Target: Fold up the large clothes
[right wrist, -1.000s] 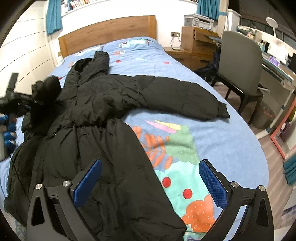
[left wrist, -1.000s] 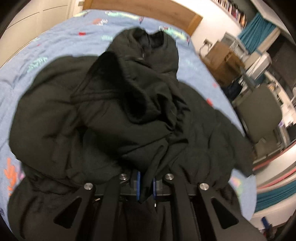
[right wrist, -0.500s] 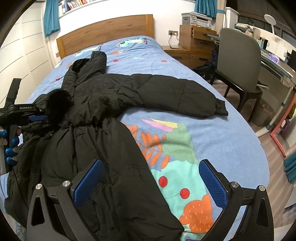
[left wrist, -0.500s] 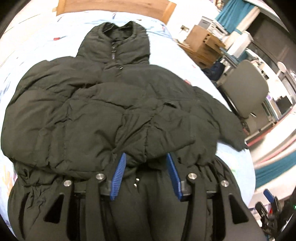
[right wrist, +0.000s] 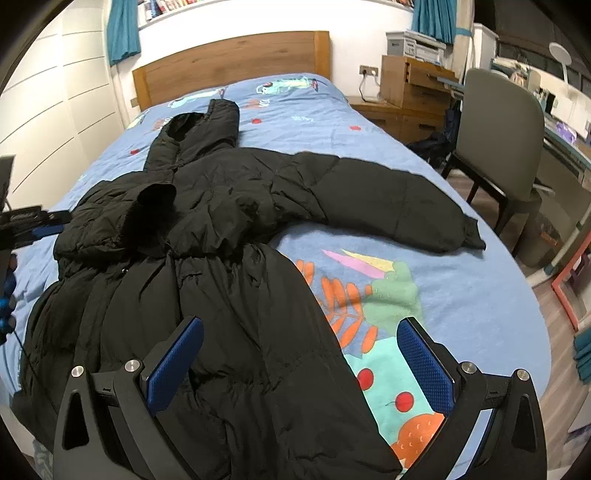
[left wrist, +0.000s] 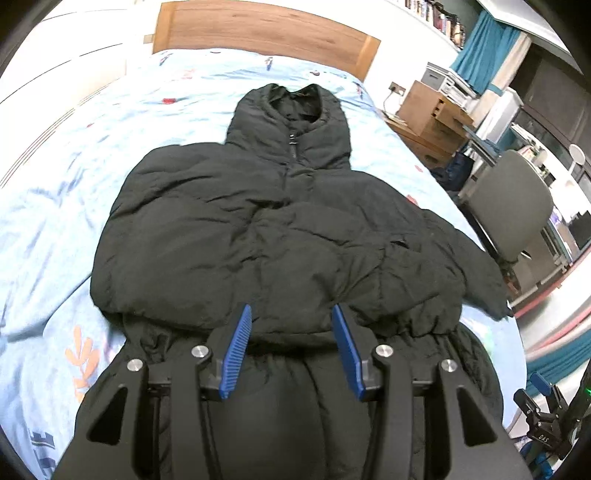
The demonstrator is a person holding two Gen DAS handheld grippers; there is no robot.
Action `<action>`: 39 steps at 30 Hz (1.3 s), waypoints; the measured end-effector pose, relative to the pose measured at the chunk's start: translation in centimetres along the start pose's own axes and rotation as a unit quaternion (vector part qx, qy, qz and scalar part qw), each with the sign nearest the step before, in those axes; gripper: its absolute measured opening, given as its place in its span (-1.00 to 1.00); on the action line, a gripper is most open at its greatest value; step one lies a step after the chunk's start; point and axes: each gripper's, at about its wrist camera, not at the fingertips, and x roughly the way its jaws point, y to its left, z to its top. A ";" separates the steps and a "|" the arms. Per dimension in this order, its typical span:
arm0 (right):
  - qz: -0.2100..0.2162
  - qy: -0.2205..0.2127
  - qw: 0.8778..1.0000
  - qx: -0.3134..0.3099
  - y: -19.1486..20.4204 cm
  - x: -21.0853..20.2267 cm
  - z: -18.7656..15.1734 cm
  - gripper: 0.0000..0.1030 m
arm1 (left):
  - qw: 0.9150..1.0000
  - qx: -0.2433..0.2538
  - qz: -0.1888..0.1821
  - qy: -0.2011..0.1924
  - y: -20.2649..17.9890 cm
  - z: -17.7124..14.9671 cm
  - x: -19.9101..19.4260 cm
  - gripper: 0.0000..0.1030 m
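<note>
left gripper [left wrist: 291, 332] tilts down over the coat [left wrist: 280, 229], jaws partly apart, nothing between the blue pads [left wrist: 236, 350], which hang just above the folded-over edge of the fabric, not touching as far as i can tell. its jaws have just been opening, and no cloth sits between them. right gripper [right wrist: 301, 356] also tilts down over the lower part of the coat, jaws spread wide, holding nothing; left pad over the black fabric, right pad over the bedspread [right wrist: 461, 288]. the left gripper shows at the left edge of the right wrist view, beside the coat's near shoulder.

no containers in view.

coat is a long black puffer, lying face up on the bed, hood [left wrist: 291, 110] pointing toward the wooden headboard [left wrist: 266, 29]. one sleeve [right wrist: 147, 206] is folded across the chest, cuff lying near the middle. the other sleeve [right wrist: 399, 203] lies stretched out flat to the side on the bedspread, cuff near the bed's edge. skirt part runs toward the cameras, gathered at the waist, wrinkled.

further off: a grey chair [right wrist: 498, 136] beside the bed, a wooden cabinet [right wrist: 410, 85] next to the headboard, teal curtains [right wrist: 123, 29] on the wall.
</note>
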 end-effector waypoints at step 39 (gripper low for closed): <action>0.157 0.009 0.965 -0.211 26.5 17.1 11.9 0.99 | 0.994 -0.032 0.102 -0.015 12.8 3.2 8.6 -0.14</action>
